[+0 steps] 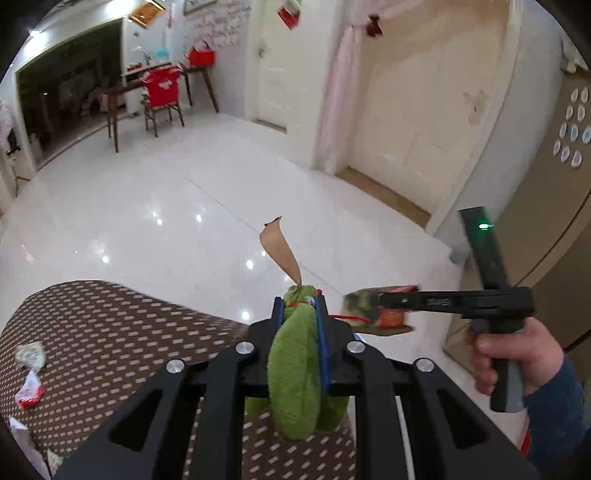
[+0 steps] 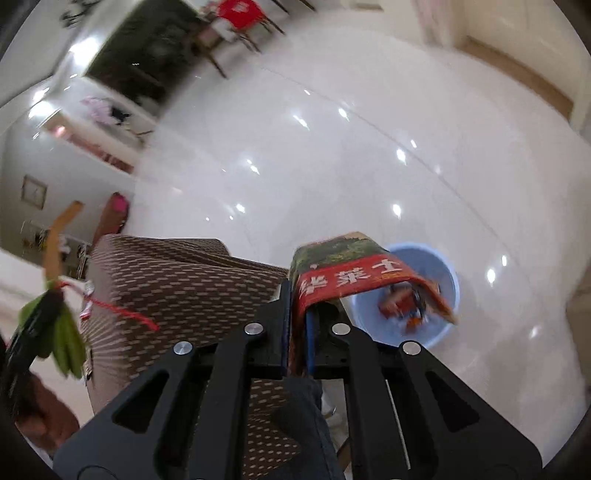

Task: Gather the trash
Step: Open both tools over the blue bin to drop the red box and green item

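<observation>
Your left hand-held gripper (image 1: pixel 300 308) pinches fuzzy green cloth scrap with brown paper strip (image 1: pixel 295 369), beyond brown dotted table (image 1: pixel 110 332) edge. Right hand-held gripper (image 2: pixel 298 299) clamps red-green printed carton (image 2: pixel 343 269) above pale blue plastic basin (image 2: pixel 448 280) on floor, likely for dropping. Wrappers (image 1: pixel 29 373) remain on table.

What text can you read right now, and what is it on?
Cardboard package in the right gripper: white Chinese characters on a red band, upside down and motion-blurred; not readable.
Wall sheets: writing too small to read.
Red chair cover: white print too blurred to read.
Nothing else legible.
</observation>
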A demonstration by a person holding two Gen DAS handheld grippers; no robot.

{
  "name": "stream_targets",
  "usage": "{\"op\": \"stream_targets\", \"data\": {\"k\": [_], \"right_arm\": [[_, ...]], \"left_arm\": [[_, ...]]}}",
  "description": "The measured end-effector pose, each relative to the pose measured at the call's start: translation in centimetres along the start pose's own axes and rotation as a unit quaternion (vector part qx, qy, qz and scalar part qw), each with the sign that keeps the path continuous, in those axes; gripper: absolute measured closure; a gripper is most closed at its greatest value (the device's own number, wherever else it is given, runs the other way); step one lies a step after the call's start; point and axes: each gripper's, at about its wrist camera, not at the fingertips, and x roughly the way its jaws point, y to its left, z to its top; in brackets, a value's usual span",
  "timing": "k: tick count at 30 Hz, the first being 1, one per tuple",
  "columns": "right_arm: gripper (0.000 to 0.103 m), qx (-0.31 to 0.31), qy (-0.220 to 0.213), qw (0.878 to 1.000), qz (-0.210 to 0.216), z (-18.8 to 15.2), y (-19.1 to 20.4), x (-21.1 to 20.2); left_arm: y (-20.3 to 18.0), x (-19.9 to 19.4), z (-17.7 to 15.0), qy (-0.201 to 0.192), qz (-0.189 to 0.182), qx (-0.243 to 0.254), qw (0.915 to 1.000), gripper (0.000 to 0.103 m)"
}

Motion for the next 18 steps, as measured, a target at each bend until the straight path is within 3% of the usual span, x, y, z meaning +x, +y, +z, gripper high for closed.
{"op": "stream_targets", "data": {"k": [2, 3, 4, 9, 13, 14, 15, 16, 18], "right_arm": [[0.080, 0.021, 0.009, 1.000, -0.002, 0.0, -1.5, 1.1], [0.055, 0.031, 0.010, 0.999, -0.003, 0.4, -2.7, 1.4], [0.041, 0.037, 0.008, 0.999, -0.004, 0.2, -3.1, 1.4], [0.040, 0.052, -0.031, 0.998, 0.003, -0.6, -4.9, -1.6], [0.029, 0.064, -0.080, 0.995, 0.012, -0.5, -5.8, -5.5], [0.028, 0.066, -0.091, 0.994, 0.015, -0.3, -5.7, -6.2], [0.028, 0.066, -0.105, 0.992, 0.019, -0.3, -5.7, -7.4], [0.027, 0.065, -0.116, 0.991, 0.022, -0.3, -5.6, -8.2], [0.025, 0.061, -0.130, 0.989, 0.026, -0.5, -5.1, -9.5]], "left_arm": [[-1.3, 1.9, 0.5, 0.016, -0.002, 0.011, 0.9998, 0.087], [-2.0, 2.7, 0.6, 0.024, -0.003, 0.016, 0.9996, 0.087], [-2.5, 3.4, 0.6, 0.033, -0.004, 0.021, 0.9992, 0.087], [-4.9, 7.5, 1.1, 0.077, -0.007, 0.051, 0.9957, 0.087], [-6.5, 9.8, 1.4, 0.101, -0.018, 0.064, 0.9926, 0.084], [-6.7, 10.2, 1.6, 0.103, -0.023, 0.064, 0.9923, 0.079], [-7.0, 10.6, 1.8, 0.109, -0.030, 0.066, 0.9915, 0.060], [-7.3, 10.8, 1.8, 0.108, -0.032, 0.067, 0.9914, 0.034], [-7.4, 10.5, 2.0, 0.089, -0.023, 0.068, 0.9934, 0.014]]}}
